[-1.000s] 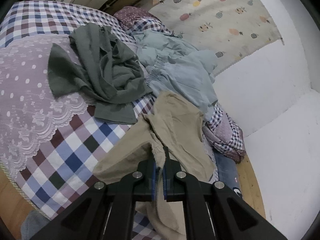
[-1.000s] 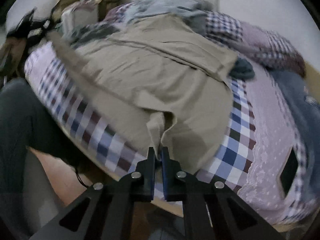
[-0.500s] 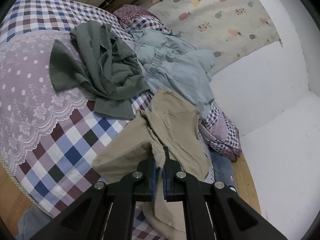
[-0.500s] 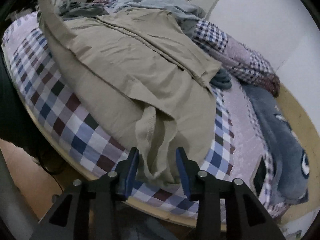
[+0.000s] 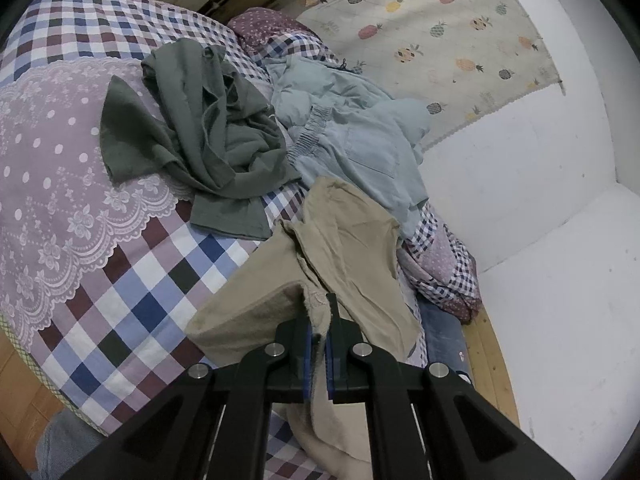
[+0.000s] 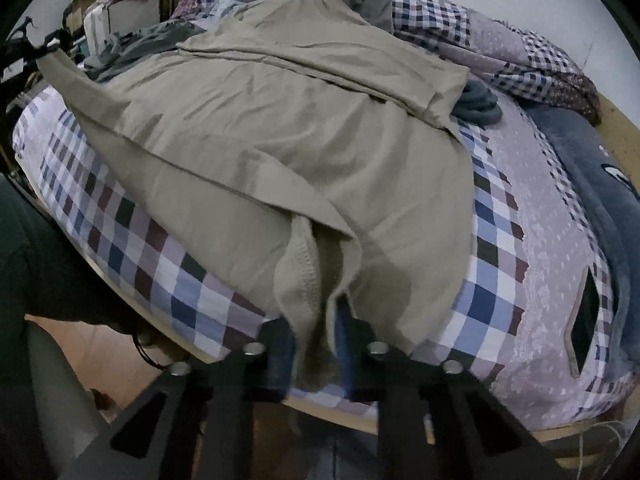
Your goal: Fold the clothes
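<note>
Both left gripper (image 5: 318, 344) fingers pinch 1 tan garment (image 5: 352, 248); right gripper (image 6: 316, 336) fingers straddle its hem, parted; 2 other garments lie crumpled on 1 bed (image 5: 120, 280)

Trousers (image 5: 352, 256) on bed (image 5: 132, 280), heaped clothes (image 5: 208, 144) behind.

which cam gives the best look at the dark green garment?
Left wrist: the dark green garment lies crumpled in full view on the checked bedspread, beside the light blue clothes. Right wrist shows only a dark sliver of it behind the tan garment.
</note>
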`<action>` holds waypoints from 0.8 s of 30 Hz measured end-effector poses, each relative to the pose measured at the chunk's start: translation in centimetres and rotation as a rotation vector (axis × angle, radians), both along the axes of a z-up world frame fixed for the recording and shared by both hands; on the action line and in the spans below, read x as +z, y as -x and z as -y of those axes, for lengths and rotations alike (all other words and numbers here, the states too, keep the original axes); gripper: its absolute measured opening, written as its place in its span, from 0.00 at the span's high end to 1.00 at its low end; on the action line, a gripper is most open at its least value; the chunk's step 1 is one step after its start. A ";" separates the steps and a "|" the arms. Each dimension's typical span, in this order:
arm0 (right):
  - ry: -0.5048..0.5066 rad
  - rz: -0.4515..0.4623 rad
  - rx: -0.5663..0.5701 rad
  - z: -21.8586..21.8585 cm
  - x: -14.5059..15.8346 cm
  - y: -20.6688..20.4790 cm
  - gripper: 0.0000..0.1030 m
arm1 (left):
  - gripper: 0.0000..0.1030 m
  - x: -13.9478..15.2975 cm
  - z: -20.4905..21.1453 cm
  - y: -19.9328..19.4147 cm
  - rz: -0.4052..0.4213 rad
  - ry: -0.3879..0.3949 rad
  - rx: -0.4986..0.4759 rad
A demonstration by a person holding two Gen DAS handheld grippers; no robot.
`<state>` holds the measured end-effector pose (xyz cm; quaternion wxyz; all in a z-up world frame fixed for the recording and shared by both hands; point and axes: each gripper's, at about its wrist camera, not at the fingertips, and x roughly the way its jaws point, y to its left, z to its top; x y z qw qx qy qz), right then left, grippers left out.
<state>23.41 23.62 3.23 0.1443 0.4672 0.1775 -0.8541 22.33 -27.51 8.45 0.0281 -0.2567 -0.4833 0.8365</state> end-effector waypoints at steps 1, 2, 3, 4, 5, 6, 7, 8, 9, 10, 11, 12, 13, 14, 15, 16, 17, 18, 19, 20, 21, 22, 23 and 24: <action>-0.015 -0.004 0.004 0.1 0.0 -0.2 0.94 | 0.97 0.0 0.1 0.0 0.000 -0.002 -0.001; -0.029 -0.007 0.007 0.2 0.0 -0.5 0.96 | 0.97 0.0 0.1 0.1 0.001 -0.007 -0.001; -0.039 -0.019 0.012 0.2 0.3 -1.0 0.97 | 0.97 0.0 0.3 0.0 0.001 -0.015 -0.001; -0.048 -0.030 0.016 0.2 0.6 -1.5 0.97 | 0.97 0.0 0.4 0.0 0.001 -0.023 -0.001; -0.065 -0.054 0.017 0.1 1.1 -2.0 0.97 | 0.97 0.0 0.6 -0.1 0.002 -0.032 -0.001; -0.082 -0.079 0.016 0.1 1.6 -2.6 0.98 | 0.97 0.0 0.7 -0.2 0.001 -0.040 -0.001; -0.096 -0.109 0.012 -0.1 2.3 -3.1 0.98 | 0.97 0.1 0.9 -0.3 0.000 -0.047 -0.001; -0.118 -0.150 0.005 -0.3 3.2 -3.8 0.98 | 0.97 0.2 1.0 -0.5 -0.002 -0.057 -0.003; -0.131 -0.179 -0.001 -0.5 3.9 -4.4 0.98 | 0.97 0.4 1.2 -0.6 -0.005 -0.064 -0.005; -0.144 -0.206 -0.006 -0.6 4.6 -4.9 0.98 | 0.97 0.5 1.3 -0.8 -0.008 -0.070 -0.006; -0.165 -0.239 -0.013 -0.9 5.4 -5.6 0.98 | 0.97 0.7 1.4 -1.0 -0.012 -0.075 -0.007; -0.185 -0.273 -0.021 -1.1 6.2 -6.2 0.98 | 0.97 1.0 1.5 -1.3 -0.018 -0.080 -0.008; -0.208 -0.308 -0.030 -1.4 7.1 -7.0 0.98 | 0.97 1.2 1.6 -1.5 -0.023 -0.082 -0.009; -0.216 -0.330 -0.042 -1.7 7.8 -7.4 0.98 | 0.97 1.6 1.6 -1.8 -0.030 -0.084 -0.011; -0.223 -0.349 -0.054 -1.9 8.5 -7.7 0.98 | 0.97 1.9 1.6 -2.0 -0.034 -0.084 -0.013; -0.228 -0.374 -0.070 -2.3 9.2 -8.0 0.98 | 0.97 2.2 1.6 -2.2 -0.041 -0.080 -0.016; -0.233 -0.400 -0.085 -2.7 9.9 -8.2 0.99 | 0.97 2.7 1.5 -2.5 -0.048 -0.075 -0.020; -0.235 -0.422 -0.097 -2.9 10.7 -8.5 0.99 | 0.97 3.1 1.5 -2.9 -0.056 -0.070 -0.024; -0.237 -0.445 -0.108 -3.2 11.4 -8.7 0.99 | 0.97 3.6 1.4 -3.2 -0.065 -0.066 -0.028; -0.230 -0.465 -0.119 -3.4 12.2 -9.1 0.99 | 0.97 4.3 1.3 -3.7 -0.079 -0.063 -0.033; -0.229 -0.484 -0.128 -3.6 12.8 -9.3 0.99 | 0.97 4.9 1.3 -4.0 -0.089 -0.062 -0.036; -0.231 -0.504 -0.133 -3.7 13.5 -9.6 0.99 | 0.97 5.6 1.2 -4.4 -0.103 -0.059 -0.038; -0.233 -0.524 -0.139 -3.7 14.2 -9.8 0.99 | 0.97 6.4 1.1 -4.9 -0.120 -0.055 -0.040; -0.236 -0.544 -0.144 -3.8 14.9 -10.1 0.99 | 0.97 7.2 1.1 -5.4 -0.136 -0.049 -0.041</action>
